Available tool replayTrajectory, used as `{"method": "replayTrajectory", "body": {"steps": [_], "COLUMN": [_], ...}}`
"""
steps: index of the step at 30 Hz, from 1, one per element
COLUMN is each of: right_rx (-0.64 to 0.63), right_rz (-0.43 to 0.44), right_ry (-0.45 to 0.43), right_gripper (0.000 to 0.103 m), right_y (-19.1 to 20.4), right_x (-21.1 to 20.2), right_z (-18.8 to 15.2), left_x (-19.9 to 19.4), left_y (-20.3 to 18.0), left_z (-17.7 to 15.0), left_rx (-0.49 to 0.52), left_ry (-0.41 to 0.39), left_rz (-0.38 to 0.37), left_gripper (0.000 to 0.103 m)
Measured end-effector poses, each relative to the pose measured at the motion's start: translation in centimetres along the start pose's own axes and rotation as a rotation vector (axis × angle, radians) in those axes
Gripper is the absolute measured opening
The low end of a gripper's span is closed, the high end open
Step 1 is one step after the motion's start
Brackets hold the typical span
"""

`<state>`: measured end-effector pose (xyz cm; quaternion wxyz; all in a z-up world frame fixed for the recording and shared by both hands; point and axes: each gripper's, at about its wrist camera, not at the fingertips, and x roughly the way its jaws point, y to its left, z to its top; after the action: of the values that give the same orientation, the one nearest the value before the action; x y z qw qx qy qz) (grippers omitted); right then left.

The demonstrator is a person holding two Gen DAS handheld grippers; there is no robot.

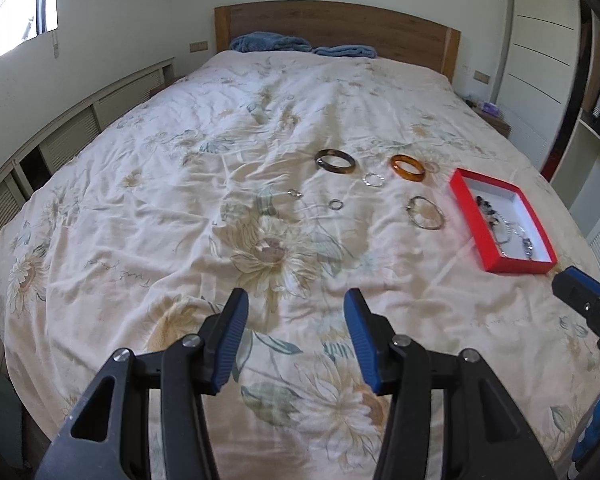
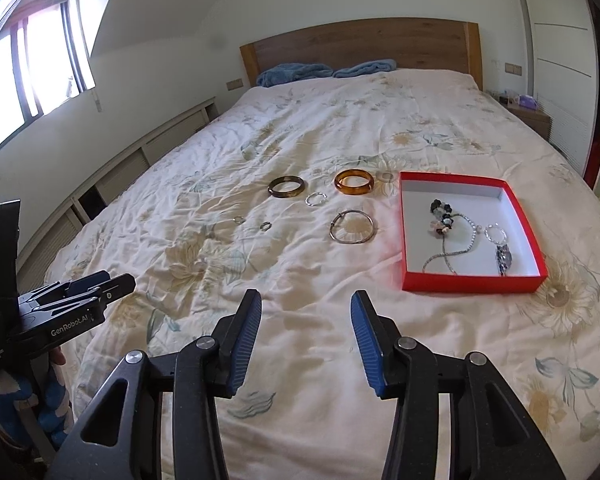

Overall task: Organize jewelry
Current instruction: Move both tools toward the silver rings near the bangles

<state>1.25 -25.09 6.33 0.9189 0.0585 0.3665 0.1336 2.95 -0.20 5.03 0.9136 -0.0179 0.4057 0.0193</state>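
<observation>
Right wrist: glossy amber bangle (image 2: 354,182), round.

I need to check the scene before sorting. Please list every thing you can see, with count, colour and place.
bed cover: 1, cream with flowers, over the whole bed
headboard: 1, brown wood, far end
towels: 2, blue, by the headboard
box: 1, red outside and white inside, right side, with beads and chains inside
dark bangle: 1, dark brown, middle
amber bangle: 1, orange, left of the box
silver bangle: 1, silver, nearer than the amber bangle
small rings: 3, silver, near the dark bangle
left tongs: 1, black and blue, open, empty
right tongs: 1, black and blue, open, empty
</observation>
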Motion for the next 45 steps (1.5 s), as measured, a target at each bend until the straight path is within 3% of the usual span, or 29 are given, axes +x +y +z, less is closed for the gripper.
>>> {"method": "replayTrajectory", "body": {"steps": [14,21,34,41,45], "right_rx": [-0.021,-0.021,-0.025,-0.020,-0.022], "right_rz": [0.015,0.013,0.010,0.007,0.007], "right_ry": [0.076,0.122,0.192,0.228,0.247], "right_gripper": [0.040,0.034,0.028,0.028,0.024], "right_y": [-0.9,-1.6,-2.6,-3.2,-3.3], "right_x": [7.9,12.8,21.3,24.2,25.4], "right_z": [3.1,4.8,7.0,7.2,7.2], "left_x": [7.9,12.4,21.5,24.8,26.1], "left_y": [1.5,0.4,-2.0,-3.1,-3.1], "left_z": [3.0,5.2,9.4,9.8,9.8], "left_rx": [-0.047,-0.030,0.009,0.025,0.018], "left_ry": [0.083,0.110,0.147,0.171,0.182], "left_rz": [-0.013,-0.111,-0.224,-0.235,-0.242], "left_gripper": [0.047,0.046,0.038,0.037,0.029]}}
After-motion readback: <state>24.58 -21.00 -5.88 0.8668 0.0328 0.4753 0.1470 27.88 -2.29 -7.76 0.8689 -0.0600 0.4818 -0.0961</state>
